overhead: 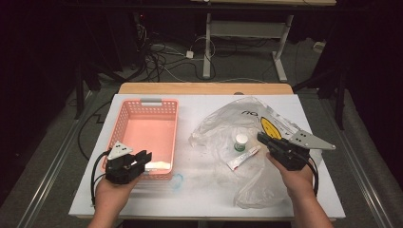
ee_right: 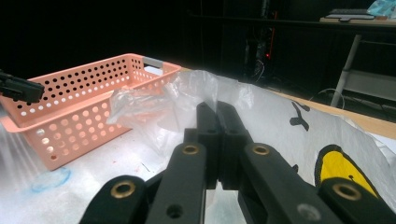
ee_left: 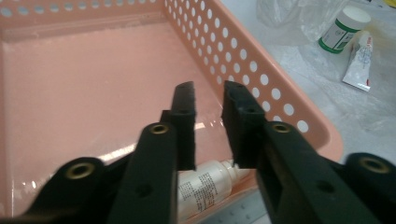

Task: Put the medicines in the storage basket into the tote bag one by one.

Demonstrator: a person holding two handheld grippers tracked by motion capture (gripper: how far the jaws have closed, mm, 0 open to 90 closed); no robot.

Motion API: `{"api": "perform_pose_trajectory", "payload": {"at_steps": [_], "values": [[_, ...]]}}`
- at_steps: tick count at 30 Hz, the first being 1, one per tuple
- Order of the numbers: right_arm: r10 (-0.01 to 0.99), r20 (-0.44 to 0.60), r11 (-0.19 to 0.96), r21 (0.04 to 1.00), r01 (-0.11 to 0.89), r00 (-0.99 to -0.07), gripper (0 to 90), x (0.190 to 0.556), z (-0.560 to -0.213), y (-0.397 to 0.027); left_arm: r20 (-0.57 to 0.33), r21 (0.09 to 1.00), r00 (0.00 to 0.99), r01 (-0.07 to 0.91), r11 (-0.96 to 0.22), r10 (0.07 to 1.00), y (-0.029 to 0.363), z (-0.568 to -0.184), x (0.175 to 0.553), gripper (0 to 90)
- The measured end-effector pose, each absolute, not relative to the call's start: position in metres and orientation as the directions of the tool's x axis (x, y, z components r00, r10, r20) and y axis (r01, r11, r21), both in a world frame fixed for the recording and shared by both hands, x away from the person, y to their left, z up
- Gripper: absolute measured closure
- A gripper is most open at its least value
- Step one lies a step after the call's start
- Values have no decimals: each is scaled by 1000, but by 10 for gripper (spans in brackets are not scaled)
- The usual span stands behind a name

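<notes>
1. Over the pink basket (overhead: pixel 121 118), the left tool (ee_left: pixel 208 95) hangs empty, its jaws narrowly parted; lift it straight out.
2. Right tool (ee_right: pixel 217 109) pinches the plastic bag (overhead: pixel 223 118); keep it steady.
3. White bottle (ee_left: pixel 205 182) lies inside the basket's near wall; avoid nudging it.

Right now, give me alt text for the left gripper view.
The left gripper, its two black jaws slightly apart and empty, hangs over a pink perforated basket. A white bottle lies in the basket below them.

One basket (overhead: pixel 124 118), two bottles (overhead: pixel 241 142) (overhead: pixel 158 166) – (one tube (overhead: pixel 243 157)).
</notes>
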State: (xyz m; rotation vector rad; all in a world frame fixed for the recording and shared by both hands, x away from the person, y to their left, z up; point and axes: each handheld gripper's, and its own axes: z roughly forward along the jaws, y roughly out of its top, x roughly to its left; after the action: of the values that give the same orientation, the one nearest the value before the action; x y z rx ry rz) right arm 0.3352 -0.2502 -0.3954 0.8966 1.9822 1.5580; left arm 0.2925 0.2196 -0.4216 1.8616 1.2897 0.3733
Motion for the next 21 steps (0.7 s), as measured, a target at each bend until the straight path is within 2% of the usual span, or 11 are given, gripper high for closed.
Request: {"api": "perform_pose_trajectory", "payload": {"at_steps": [5,8,15,21], "values": [[731,41,144,966,213,-682,900,335,-396,-249,-236,696,428,701,-155,873,227,-423,300,874],[731,38,145,967,210,-682,900,335,-395,-249,-247,655,433,734,-180,867,229,-422,303,879],[729,37,149,966,212,-683,900,335,-396,-248,-170,570,466,765,-299,868,220,-415,309,880],[724,39,152,965,214,-688,900,335,-396,-245,-187,464,468,817,-343,864,216,-413,318,881]]}}
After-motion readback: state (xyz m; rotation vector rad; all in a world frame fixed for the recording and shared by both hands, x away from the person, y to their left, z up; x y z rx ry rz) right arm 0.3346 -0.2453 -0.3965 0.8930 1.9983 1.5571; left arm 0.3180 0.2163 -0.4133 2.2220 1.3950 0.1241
